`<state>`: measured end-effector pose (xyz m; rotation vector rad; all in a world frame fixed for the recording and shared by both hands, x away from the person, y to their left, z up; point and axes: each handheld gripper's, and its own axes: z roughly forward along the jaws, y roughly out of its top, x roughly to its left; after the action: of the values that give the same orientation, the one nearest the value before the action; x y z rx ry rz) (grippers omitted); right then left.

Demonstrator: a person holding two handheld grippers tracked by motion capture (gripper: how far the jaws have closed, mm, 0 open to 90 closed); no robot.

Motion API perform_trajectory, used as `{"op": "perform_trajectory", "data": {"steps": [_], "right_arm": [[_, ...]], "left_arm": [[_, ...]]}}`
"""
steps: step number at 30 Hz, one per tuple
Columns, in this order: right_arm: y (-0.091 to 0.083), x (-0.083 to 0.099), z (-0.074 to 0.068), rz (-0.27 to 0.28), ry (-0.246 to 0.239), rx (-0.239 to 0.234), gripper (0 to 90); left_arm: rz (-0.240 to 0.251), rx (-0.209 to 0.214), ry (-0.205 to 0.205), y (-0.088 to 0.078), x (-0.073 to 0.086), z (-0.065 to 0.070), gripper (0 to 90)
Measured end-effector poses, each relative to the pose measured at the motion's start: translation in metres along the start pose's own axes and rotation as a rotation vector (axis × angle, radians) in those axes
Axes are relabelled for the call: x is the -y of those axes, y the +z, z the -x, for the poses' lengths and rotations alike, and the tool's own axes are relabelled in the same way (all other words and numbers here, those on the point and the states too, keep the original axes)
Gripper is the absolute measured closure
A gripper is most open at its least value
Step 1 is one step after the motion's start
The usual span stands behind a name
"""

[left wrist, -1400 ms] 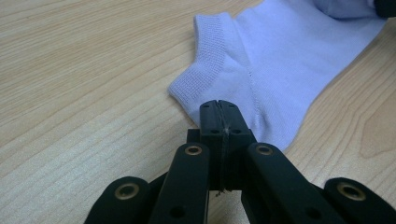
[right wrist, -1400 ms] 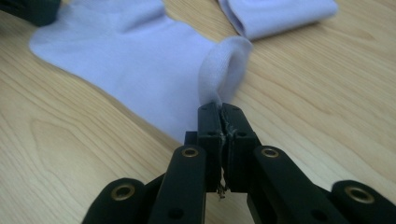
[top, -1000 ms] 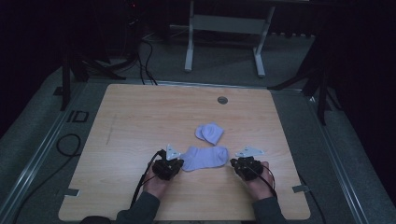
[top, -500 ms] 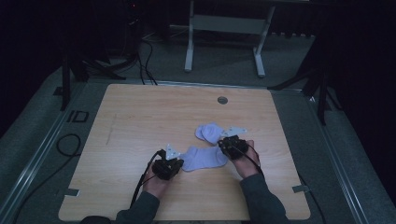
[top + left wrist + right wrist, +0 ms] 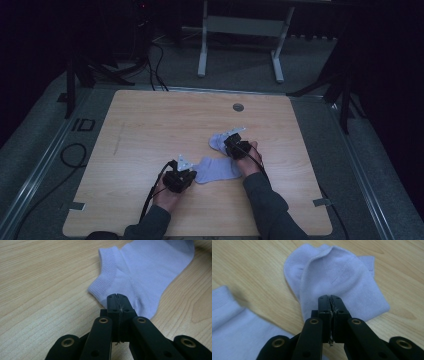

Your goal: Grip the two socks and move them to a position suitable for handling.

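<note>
wooden table point(image 5: 150, 125): light grain, rounded corners, small round grommet point(image 5: 238, 107) near its far edge.

sock, flat point(image 5: 216, 169): pale lilac ankle sock lying stretched out on the table, between the two hands, nearer the person. in the left gripper view its ribbed cuff point(image 5: 107, 267) points toward the far left and the body runs off to the upper right.

sock, folded point(image 5: 219, 141): second pale lilac sock, bunched and doubled over, lying just beyond the flat one toward the table's middle. in the right gripper view it sits straight ahead point(image 5: 337, 277), a fold ridge across its top, with the flat sock point(image 5: 234, 327) at the lower left.

left gripper point(image 5: 181, 172): held low at the near left end of the flat sock. jaws pressed together, tips meeting with nothing between them; the tips point(image 5: 117, 301) sit over the sock's edge, whether touching the cloth cannot be told.

right gripper point(image 5: 235, 144): held at the near edge of the folded sock, hand over the right end of the flat one. jaws pressed together, no cloth between them point(image 5: 329, 305); tips over the sock's near hem.

floor: grey carpet around the table, black cables point(image 5: 70, 155) at the left, metal frame legs point(image 5: 240, 45) beyond the far edge.
</note>
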<state>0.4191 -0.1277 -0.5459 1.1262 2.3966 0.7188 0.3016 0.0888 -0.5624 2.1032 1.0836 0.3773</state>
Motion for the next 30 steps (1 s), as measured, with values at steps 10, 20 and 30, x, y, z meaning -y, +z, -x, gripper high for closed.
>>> {"op": "perform_trajectory", "data": {"steps": [10, 20, 30], "right_arm": [[-0.002, 0.001, -0.014, 0.019, -0.102, -0.029, 87.8], [-0.006, 0.006, -0.018, 0.026, -0.191, -0.097, 87.9], [-0.009, 0.008, -0.019, 0.029, -0.258, -0.129, 87.8]], "left_arm": [[0.002, 0.000, 0.002, 0.000, 0.000, 0.000, 89.4], [-0.005, -0.004, -0.016, -0.003, 0.002, -0.005, 87.8], [0.036, 0.010, -0.016, -0.009, -0.011, -0.008, 81.0]]}}
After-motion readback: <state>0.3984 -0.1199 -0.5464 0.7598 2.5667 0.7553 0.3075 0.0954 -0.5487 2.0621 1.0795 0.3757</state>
